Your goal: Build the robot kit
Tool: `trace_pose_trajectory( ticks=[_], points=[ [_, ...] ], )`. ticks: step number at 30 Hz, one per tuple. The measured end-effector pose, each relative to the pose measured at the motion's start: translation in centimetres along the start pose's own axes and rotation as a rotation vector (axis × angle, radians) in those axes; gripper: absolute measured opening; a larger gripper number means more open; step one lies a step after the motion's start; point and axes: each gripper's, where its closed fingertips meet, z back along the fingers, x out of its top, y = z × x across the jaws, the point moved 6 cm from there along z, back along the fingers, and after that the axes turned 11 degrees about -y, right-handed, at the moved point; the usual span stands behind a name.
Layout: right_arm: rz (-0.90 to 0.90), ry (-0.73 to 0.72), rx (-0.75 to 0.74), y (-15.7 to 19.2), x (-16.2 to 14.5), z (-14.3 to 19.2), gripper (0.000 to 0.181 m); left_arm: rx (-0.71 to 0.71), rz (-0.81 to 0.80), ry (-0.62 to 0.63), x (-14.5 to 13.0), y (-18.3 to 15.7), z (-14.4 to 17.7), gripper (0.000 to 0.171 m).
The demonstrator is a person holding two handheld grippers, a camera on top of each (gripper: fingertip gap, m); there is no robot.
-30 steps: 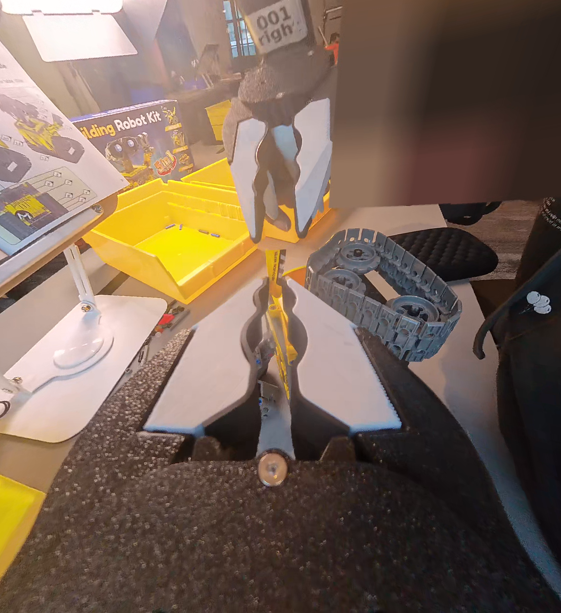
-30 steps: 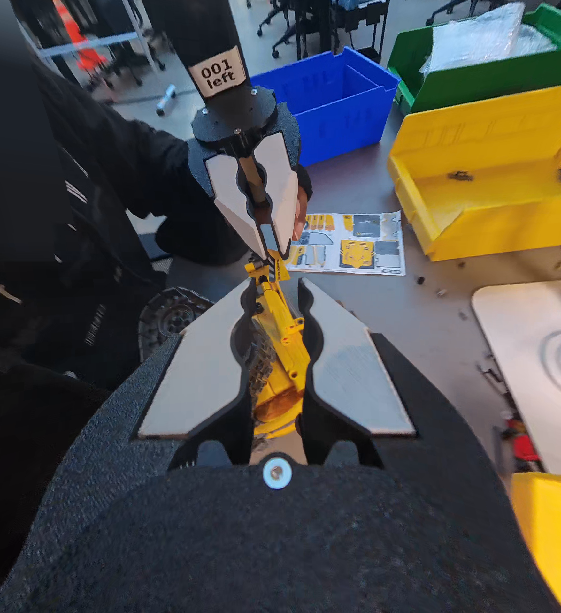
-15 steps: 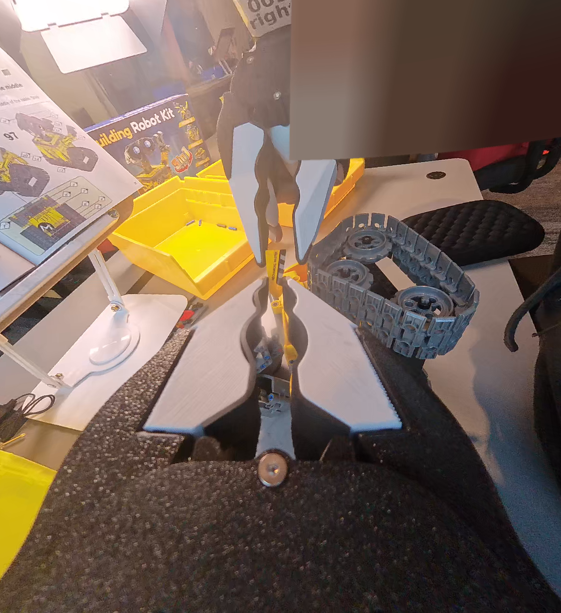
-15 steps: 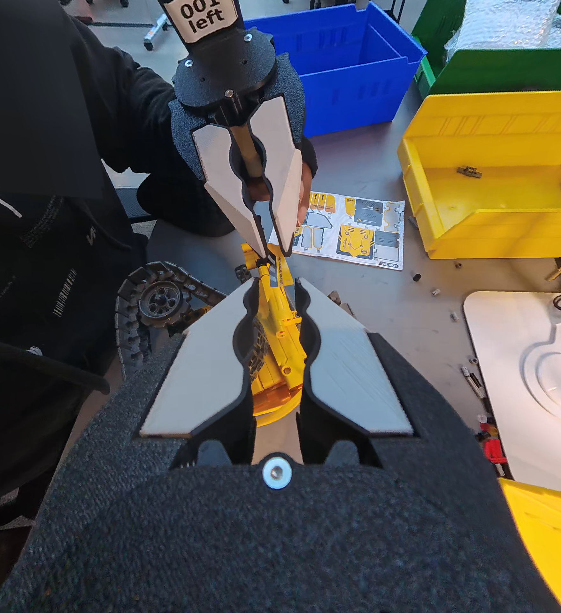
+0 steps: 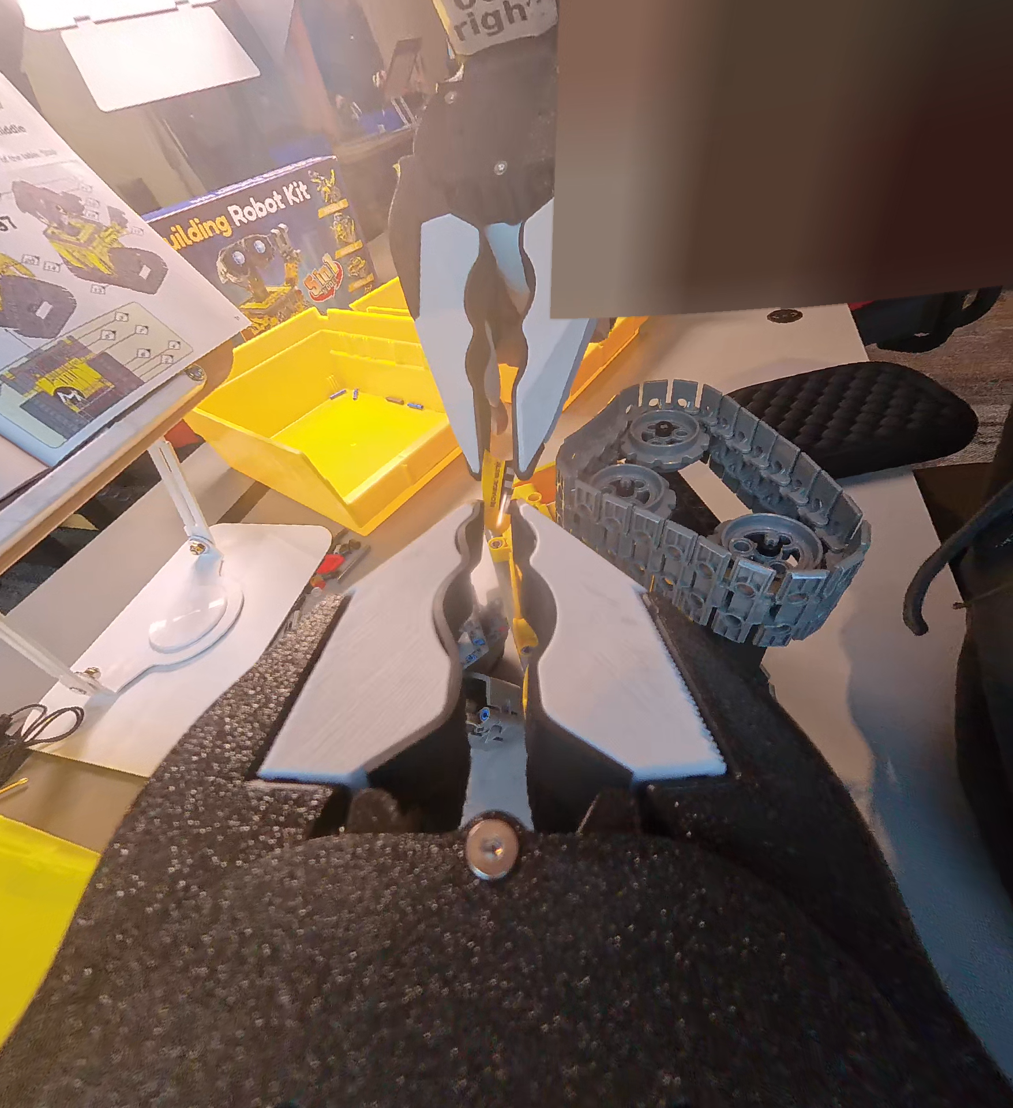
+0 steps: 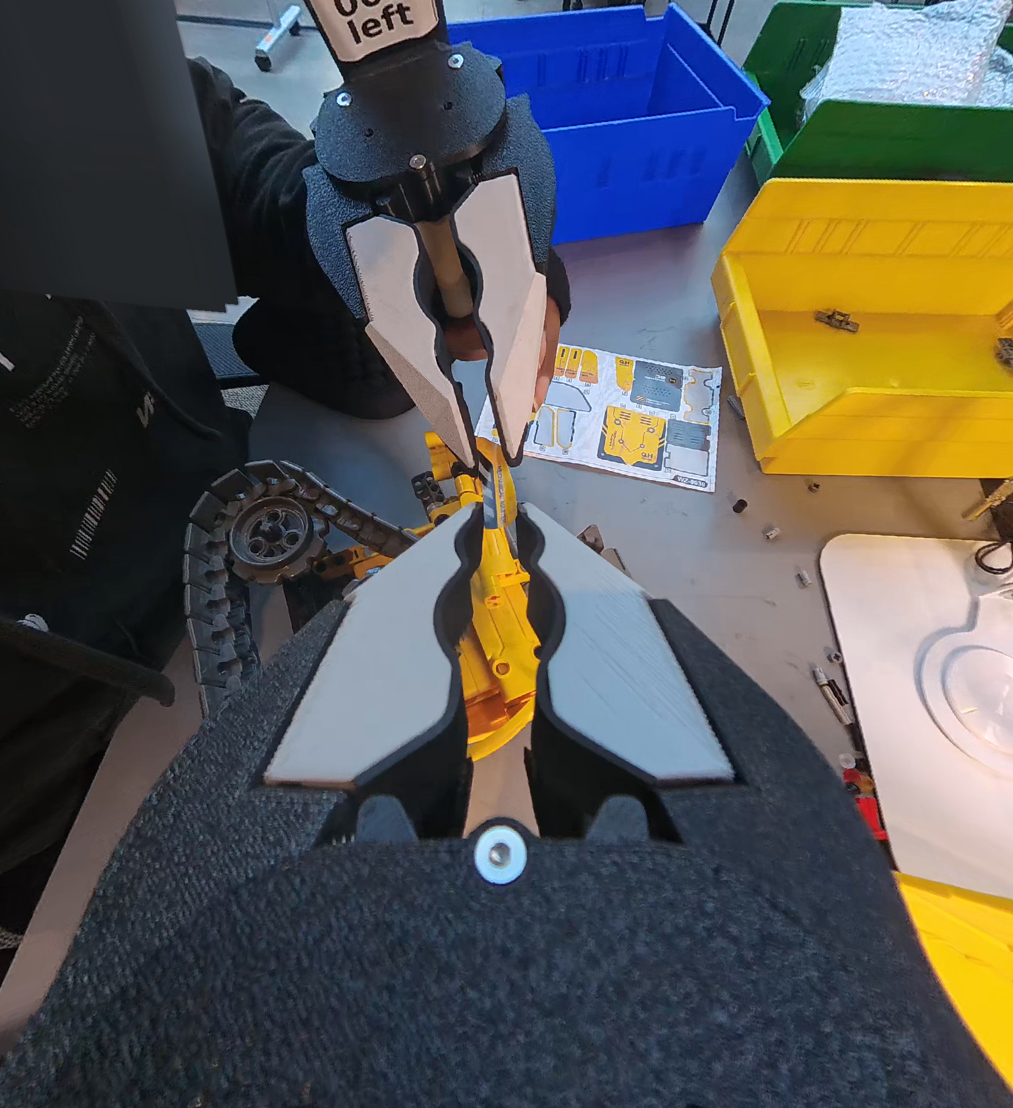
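Bare grey table (image 6: 660, 282) lies open between the sticker sheet (image 6: 624, 414) and blue bin (image 6: 630, 120). The tracked chassis (image 5: 714, 527) blocks one flank, a yellow bin (image 5: 336, 431) and white stand base (image 5: 192, 611) the other.

Workshop: parts bins (image 6: 887, 336), grey worktable (image 6: 702, 539), instruction stand (image 5: 192, 539).

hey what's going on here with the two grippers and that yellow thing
A person holds a gripper in each hand, and both are closed on the same yellow brick-built model piece from opposite ends. The left gripper pinches one end; the right gripper pinches the other, their tips almost meeting. A grey tank track with wheels is attached at the side. On the table lie a sticker sheet and a yellow parts bin; an instruction booklet rests on a stand.
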Motion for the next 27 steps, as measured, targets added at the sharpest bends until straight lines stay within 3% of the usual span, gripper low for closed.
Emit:
trace_pose_trajectory(
  ticks=[6,14,27],
  points=[
    [0.035,0.014,0.007,0.03,-0.09,-0.03,0.016,-0.003,0.020,-0.008,0.01,0.09,0.01,0.007],
    [0.057,0.008,0.009,-0.03,-0.15,0.06,0.011,-0.010,0.029,-0.008,-0.09,0.08,-0.05,0.008],
    [-0.042,0.038,0.080,-0.49,-0.98,0.12,0.008,-0.035,0.036,0.058,-0.87,-0.31,0.36,0.023]
  ],
)
